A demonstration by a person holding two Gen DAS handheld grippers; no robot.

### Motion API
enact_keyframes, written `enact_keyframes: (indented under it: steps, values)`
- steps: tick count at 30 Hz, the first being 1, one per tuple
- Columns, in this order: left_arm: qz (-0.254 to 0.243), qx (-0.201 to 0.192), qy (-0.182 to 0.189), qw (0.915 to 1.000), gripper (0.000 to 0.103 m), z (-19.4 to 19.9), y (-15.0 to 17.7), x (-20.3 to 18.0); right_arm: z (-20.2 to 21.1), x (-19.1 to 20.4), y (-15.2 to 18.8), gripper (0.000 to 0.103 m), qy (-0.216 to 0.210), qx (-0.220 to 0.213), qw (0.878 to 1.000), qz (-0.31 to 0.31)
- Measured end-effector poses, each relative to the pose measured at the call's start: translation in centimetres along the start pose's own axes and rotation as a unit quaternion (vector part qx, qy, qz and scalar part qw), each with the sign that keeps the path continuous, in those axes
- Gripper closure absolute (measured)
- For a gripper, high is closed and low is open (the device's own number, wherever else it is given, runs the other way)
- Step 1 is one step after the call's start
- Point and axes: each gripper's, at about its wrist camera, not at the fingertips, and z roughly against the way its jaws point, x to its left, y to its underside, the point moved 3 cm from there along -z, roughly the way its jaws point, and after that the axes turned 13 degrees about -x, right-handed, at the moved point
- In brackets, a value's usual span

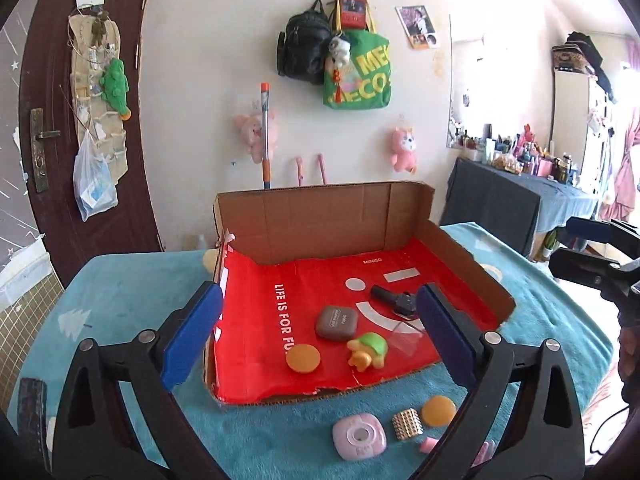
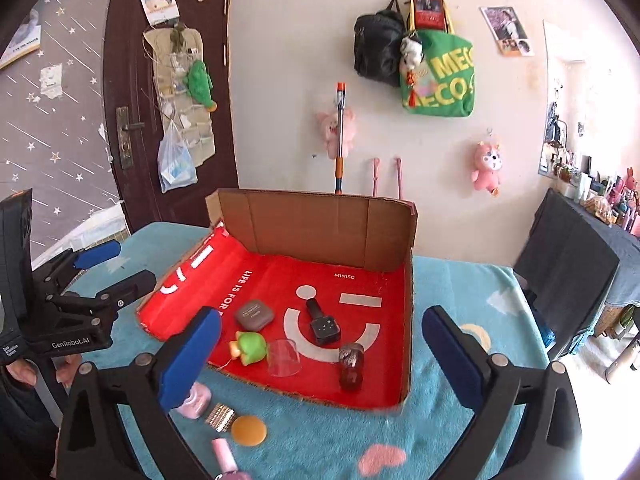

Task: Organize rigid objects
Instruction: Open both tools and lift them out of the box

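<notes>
Both grippers wide, nothing held: left gripper [image 1: 320, 332] frames turtle toy [image 1: 368, 350] (inside cardboard tray [image 1: 472, 272]); right gripper [image 2: 322, 352] frames clear cup [image 2: 283, 358].

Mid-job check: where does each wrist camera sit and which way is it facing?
Left wrist: on the left hand-held gripper, open, facing the cardboard tray and far wall; the right hand-held gripper shows at the right edge.
Right wrist: on the right hand-held gripper, open, facing the same tray from further right; the left gripper and fingers show left.
Shared: tray, green toy.
</notes>
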Motion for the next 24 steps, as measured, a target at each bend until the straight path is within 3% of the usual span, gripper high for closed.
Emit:
enact_keyframes:
  steps: [8,12,24]
  values:
    - [0.021,-0.014,-0.001,0.9997,0.003,3.9,2.7,-0.7,4.8,1.9,3.5,0.000,0.010,-0.017,1.000,-0.004]
    - [0.023,-0.006,-0.002,0.9997,0.003,5.4,5.0,-1.3,6.2,2.2,6.4,0.000,0.037,-0.022,0.999,-0.004]
    - [0.037,0.030,-0.008,0.9989,0.003,6.8,11.9,-2.3,6.5,3.3,15.5,0.000,0.062,0.009,0.998,-0.013]
